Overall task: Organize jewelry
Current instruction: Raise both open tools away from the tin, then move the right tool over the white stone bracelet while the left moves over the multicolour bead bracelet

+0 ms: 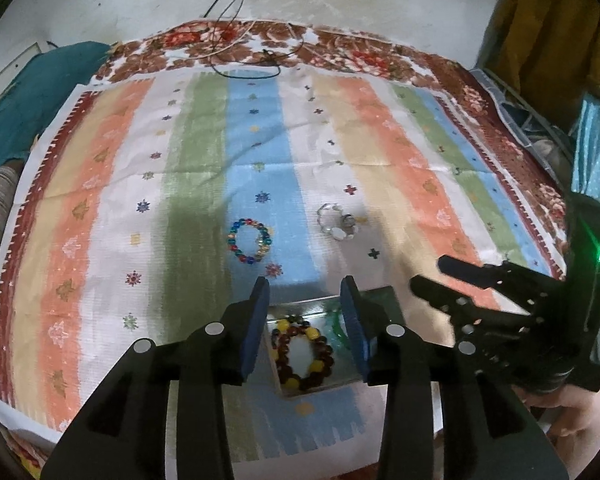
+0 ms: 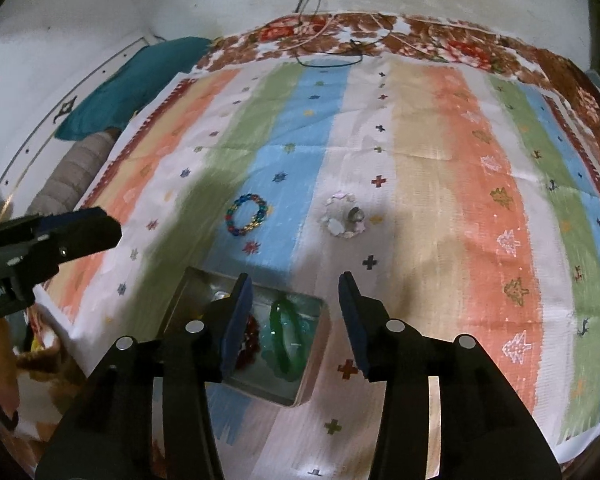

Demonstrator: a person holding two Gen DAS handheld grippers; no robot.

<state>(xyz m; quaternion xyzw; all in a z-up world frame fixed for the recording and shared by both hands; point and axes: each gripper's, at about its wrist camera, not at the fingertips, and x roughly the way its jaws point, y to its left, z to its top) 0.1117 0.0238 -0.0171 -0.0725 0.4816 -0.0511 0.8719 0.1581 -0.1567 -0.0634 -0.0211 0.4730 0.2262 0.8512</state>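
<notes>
A metal tin [image 1: 376,300] [image 2: 316,364] sits on the striped cloth near its front edge. In it lie a brown-and-yellow bead bracelet [image 1: 302,354], partly hidden in the right wrist view [image 2: 251,340], and a green bangle [image 2: 286,338]. A multicolour bead bracelet [image 1: 250,241] [image 2: 247,216] and a white-and-clear bracelet [image 1: 337,222] [image 2: 345,218] lie on the cloth beyond the tin. My left gripper [image 1: 306,292] is open and empty above the tin. My right gripper [image 2: 296,288] is open and empty, just right of the tin; it shows at the right of the left wrist view [image 1: 426,270].
The striped cloth [image 1: 180,184] covers a floral blanket [image 1: 340,52]. Cables [image 1: 256,68] lie at the far edge. A teal cushion [image 2: 132,80] and a striped roll [image 2: 72,176] sit at the left. Yellow fabric [image 1: 548,24] hangs at the right.
</notes>
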